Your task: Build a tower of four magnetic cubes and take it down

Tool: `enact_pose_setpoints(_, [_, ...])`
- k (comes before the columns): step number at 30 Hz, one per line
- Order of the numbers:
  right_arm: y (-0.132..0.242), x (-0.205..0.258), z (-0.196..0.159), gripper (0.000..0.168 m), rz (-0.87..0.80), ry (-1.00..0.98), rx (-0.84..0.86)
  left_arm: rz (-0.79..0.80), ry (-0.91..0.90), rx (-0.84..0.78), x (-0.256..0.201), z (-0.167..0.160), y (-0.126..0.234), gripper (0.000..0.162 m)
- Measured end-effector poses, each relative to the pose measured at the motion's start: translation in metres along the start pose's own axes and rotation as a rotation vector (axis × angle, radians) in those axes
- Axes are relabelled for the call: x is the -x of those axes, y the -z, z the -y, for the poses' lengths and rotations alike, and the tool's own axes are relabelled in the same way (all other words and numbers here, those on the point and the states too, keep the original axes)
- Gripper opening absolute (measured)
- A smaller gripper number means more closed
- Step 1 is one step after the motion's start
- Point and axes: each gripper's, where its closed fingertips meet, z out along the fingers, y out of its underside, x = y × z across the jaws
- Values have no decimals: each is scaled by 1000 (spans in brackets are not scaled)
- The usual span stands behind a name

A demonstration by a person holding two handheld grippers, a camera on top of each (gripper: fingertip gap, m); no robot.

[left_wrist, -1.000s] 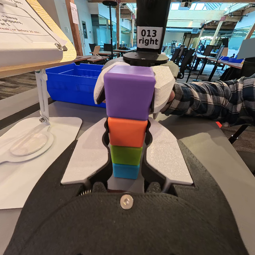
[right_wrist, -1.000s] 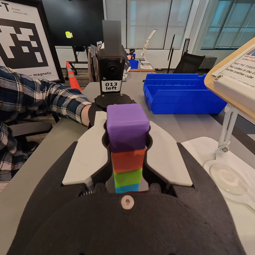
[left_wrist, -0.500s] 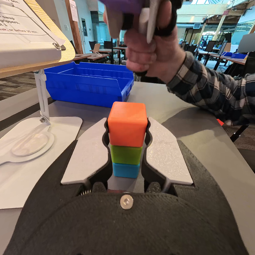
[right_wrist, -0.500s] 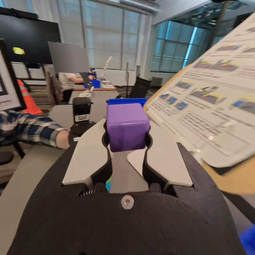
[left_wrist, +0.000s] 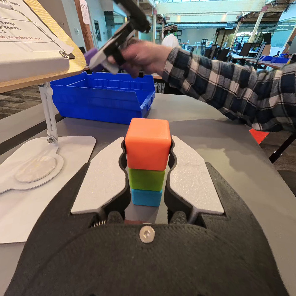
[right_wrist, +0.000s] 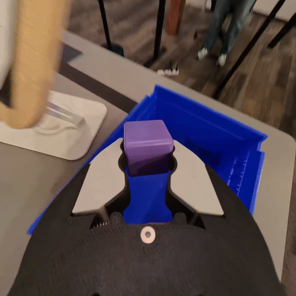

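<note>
A: Why does the left gripper [left_wrist: 147,149] hold the tower and not lift anything?

B: It seems to serve as a brace. Its two fingers [left_wrist: 189,173] are closed onto the sides of the orange cube [left_wrist: 147,144], which is the top of the three cubes standing on the grey table [left_wrist: 224,168]. Under it sit the green cube [left_wrist: 146,179] and then the light blue cube [left_wrist: 145,197], in one straight column. Probably the cubes pull on each other by their magnets, so the stack must be steadied while one cube is taken away.

A: And the fourth cube?

B: The purple cube [right_wrist: 148,144] is pinched between the fingers [right_wrist: 105,176] of the right gripper [right_wrist: 148,147], which are closed only as far as the cube's width. It hangs in the air above the inside of the blue bin [right_wrist: 240,144], not touching it.

A: How is the right hand [left_wrist: 141,59] posed?

B: In the left wrist view it is raised over the bin, well apart from the tower, with the plaid sleeve [left_wrist: 224,89] stretched across the table. The gripper is tilted down toward the bin, near the edge of the wooden board on its white stand [left_wrist: 48,112].

A: So the bin is for finished cubes?

B: It looks so, judging from the pose. The taking down appears just started, with three cubes left to remove.
</note>
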Motion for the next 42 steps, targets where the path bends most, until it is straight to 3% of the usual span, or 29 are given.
enact_pose_setpoints(7, [-64, -15, -70, 53, 13, 30, 409, 0, 2, 1, 0, 0, 0, 49])
enact_pose_setpoints(15, [-90, -15, -90, 53, -5, 83, 599, -2, 2, 2, 0, 0, 0, 49])
enact_pose_setpoints(16, [-91, -15, -88, 53, -4, 80, 596, -2, 2, 1, 0, 0, 0, 49])
enact_pose_setpoints(19, [-93, -17, -80, 75, -25, 90, 580, -2, 0, 3, 0, 0, 0, 49])
enact_pose_setpoints(21, [-92, -18, -75, 79, -36, 91, 564, -3, 2, 2, 0, 0, 0, 49])
enact_pose_setpoints(26, [-68, -20, -41, 78, -73, 63, 388, -2, 1, 3, 0, 0, 0, 49])
enact_pose_setpoints(33, [21, -22, 5, 66, -223, 115, 104, -6, -1, 2, 0, 0, -1, 49])
enact_pose_setpoints(37, [56, 10, 10, 60, -170, 145, -5, -14, -9, -14, -2, 1, 0, 49])
enact_pose_setpoints(42, [66, 46, 0, 58, -97, 172, -42, -6, -3, -28, 0, 2, 0, 50])
